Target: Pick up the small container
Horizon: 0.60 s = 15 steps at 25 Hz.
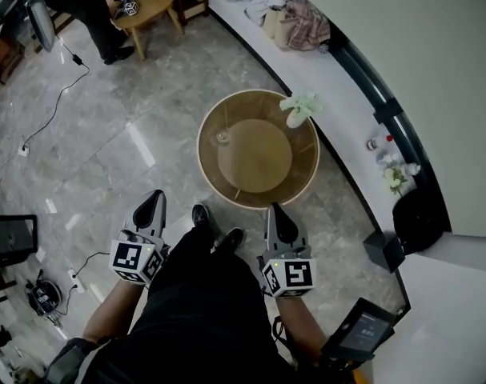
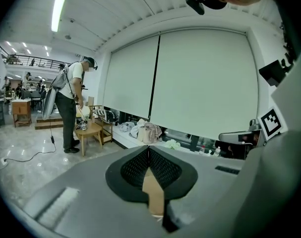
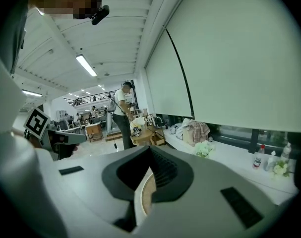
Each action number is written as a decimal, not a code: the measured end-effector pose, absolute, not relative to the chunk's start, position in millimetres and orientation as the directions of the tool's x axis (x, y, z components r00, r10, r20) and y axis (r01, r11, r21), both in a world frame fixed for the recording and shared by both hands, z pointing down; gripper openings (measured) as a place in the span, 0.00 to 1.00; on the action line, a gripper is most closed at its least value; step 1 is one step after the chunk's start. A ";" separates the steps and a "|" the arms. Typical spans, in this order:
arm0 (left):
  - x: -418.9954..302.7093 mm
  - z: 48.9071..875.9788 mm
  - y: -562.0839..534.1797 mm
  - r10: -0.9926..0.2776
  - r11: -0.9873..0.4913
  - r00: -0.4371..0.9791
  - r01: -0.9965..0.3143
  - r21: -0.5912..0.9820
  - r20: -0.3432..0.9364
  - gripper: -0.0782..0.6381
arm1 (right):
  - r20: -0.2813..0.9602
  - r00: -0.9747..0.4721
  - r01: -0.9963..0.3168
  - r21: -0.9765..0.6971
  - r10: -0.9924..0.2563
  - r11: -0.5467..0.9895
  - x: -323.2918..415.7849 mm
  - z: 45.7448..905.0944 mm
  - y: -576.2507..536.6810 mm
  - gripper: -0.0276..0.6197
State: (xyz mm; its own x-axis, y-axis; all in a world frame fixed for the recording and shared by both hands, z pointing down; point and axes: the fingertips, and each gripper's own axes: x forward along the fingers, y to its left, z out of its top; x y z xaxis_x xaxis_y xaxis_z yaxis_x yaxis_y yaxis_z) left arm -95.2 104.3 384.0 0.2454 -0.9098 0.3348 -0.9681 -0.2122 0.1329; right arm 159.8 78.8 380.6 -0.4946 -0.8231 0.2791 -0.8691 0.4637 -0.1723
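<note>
- The small container (image 1: 222, 137) stands on the left part of the round wooden table (image 1: 255, 157), near the rim on that side; it is tiny in the head view and looks like a clear little cup or jar, though I cannot be sure of its make.
- The left gripper (image 1: 156, 197) has its jaws pressed together with nothing between them; its own view shows the tips (image 2: 149, 148) meeting and only the table's wood through the slit below.
- The right gripper (image 1: 275, 209) likewise has its jaws closed at the tip (image 3: 150, 149) and carries nothing.
- Both grippers hang short of the table's near edge, pointing toward it and a little downward; the container lies ahead and between them, off to the right of the left gripper's line and off to the left of the right gripper's line.
- Neither hand is clearly the nearer, as I judge it; the left has the freer path, since the white vase of flowers (image 1: 297, 112) stands on the table's far right, well apart from the container.
- The container looks round from above, so no long axis fixes the approach; whichever gripper goes must spread its jaws first.
</note>
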 end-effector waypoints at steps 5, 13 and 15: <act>-106.9 401.1 72.9 -0.903 -0.210 0.248 -0.967 0.144 0.350 0.11 | 0.304 -0.470 -0.883 -0.174 -0.829 0.437 154.1 393.3 50.4 0.05; -115.8 430.0 4.9 -0.880 -0.270 0.302 -0.953 0.137 0.366 0.15 | 0.325 -0.447 -0.894 -0.164 -0.833 0.416 133.5 403.2 -3.9 0.05; -116.2 443.1 -11.3 -0.860 -0.311 0.332 -0.943 0.119 0.387 0.27 | 0.336 -0.437 -0.899 -0.164 -0.834 0.406 126.2 409.2 -17.9 0.05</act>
